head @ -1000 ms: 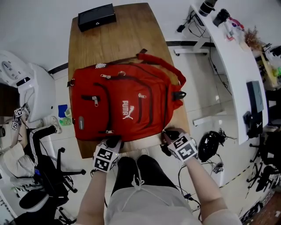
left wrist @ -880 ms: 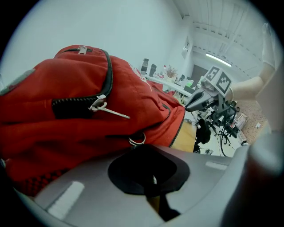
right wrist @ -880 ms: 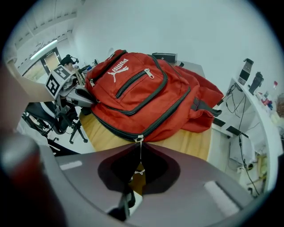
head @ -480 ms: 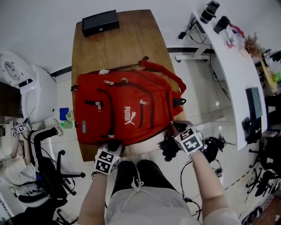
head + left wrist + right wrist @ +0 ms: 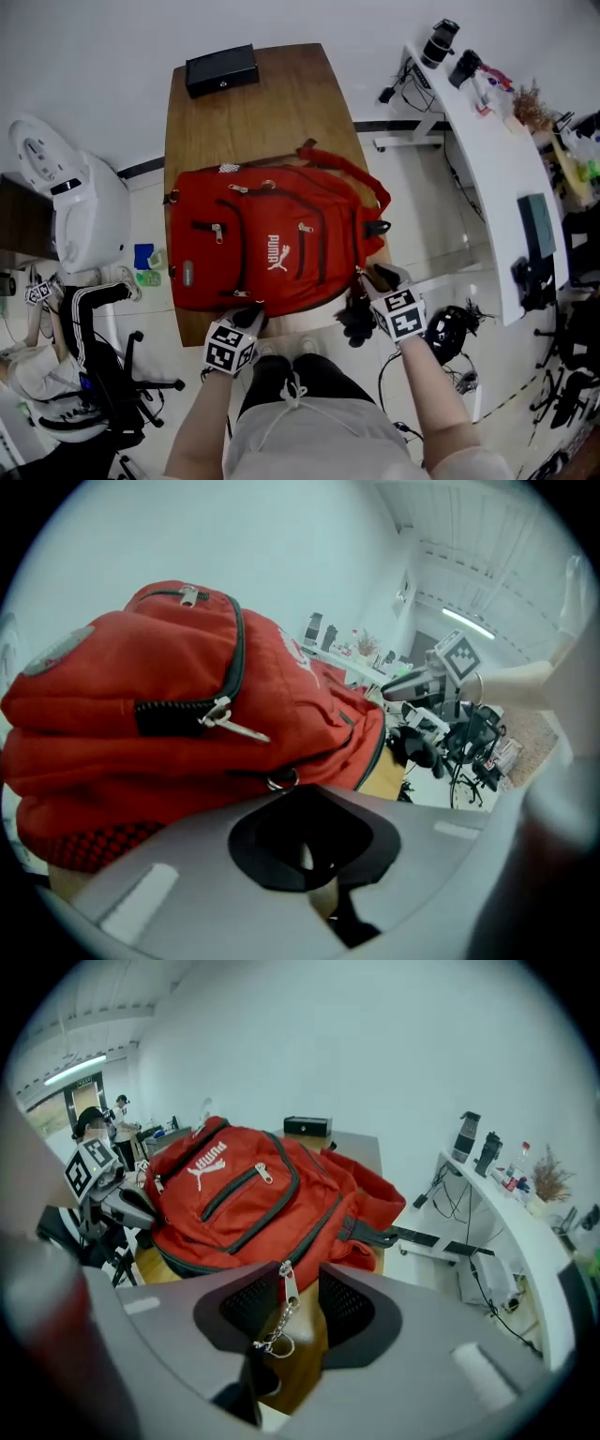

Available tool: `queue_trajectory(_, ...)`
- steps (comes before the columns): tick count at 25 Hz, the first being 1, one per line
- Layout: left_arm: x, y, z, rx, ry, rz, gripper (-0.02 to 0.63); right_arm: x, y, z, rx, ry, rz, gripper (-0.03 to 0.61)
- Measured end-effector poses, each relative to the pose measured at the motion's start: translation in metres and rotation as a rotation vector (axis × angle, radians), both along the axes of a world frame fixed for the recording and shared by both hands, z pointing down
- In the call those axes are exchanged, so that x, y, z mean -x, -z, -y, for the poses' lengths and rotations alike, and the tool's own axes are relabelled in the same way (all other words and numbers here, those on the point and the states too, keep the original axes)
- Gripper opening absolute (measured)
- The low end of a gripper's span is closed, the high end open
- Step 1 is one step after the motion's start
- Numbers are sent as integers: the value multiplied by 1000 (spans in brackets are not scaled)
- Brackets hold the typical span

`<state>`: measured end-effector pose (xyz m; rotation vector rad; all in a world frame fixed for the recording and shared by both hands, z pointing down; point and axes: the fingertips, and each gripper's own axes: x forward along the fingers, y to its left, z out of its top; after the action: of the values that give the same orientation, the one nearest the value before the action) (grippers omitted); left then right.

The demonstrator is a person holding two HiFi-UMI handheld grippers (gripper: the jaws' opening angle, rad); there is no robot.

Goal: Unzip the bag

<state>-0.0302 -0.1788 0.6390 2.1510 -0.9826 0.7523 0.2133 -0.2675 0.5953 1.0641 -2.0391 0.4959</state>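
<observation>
Nearest, the left gripper (image 5: pixel 305 799) holds its jaws clenched together at the near edge of the red bag (image 5: pixel 272 244), the right gripper (image 5: pixel 298 1283), jaws just opened and released, straddles the dangling zipper pull (image 5: pixel 287 1286) at the near right corner, the red bag lying flat on the table (image 5: pixel 253 122), a black box (image 5: pixel 221 69) at its far end

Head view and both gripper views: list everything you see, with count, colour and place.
backpack: one, red, lying mid-table.
table: one, brown wood, under the backpack.
box: one, black, table's far end.
zipper pull: one, silver with chain, hanging between the right gripper's jaws.
desk: one, white, right of the table, cluttered.
left gripper: one, grey, jaws together, at backpack's near edge.
right gripper: one, grey, jaws just opened, apart around the zipper pull.
</observation>
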Motion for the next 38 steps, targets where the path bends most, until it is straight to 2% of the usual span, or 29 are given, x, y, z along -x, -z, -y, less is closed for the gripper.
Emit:
queue_trajectory(2, -4, 19, -4, -22, 21, -31, 7, 2, 20, -5, -43, -20, 32, 138)
queue_trajectory(4, -8, 45, -8, -75, 38, -43, 7, 5, 43, -12, -107, -34, 70, 99)
queue_trajectory(6, -13, 76, -8, -164, 49, -33, 7, 13, 69, -17, -182, -31, 131, 10)
queue_trajectory(10, -14, 138, -14, -335, 90, -39, 6, 43, 103, -39, -245, 42, 266, 8)
queue_trajectory(12, -21, 164, -27, -391, 96, -87, 7, 53, 118, -60, -274, 87, 294, 8)
queue_trajectory(16, -33, 198, -73, -482, 37, -159, 6, 65, 131, -115, -299, 129, 313, 8)
queue_trajectory(20, -27, 206, -134, -516, 12, -193, 6, 79, 133, -173, -308, 138, 305, 8)
queue_trajectory(24, -7, 205, -201, -530, 12, -185, 6, 102, 136, -235, -318, 133, 300, 8)
queue_trajectory(30, 17, 231, -292, -594, 26, -218, 6, 132, 152, -332, -335, 147, 304, 8)
queue_trajectory(38, 17, 264, -349, -670, 3, -237, 6, 139, 187, -407, -388, 187, 383, 8)
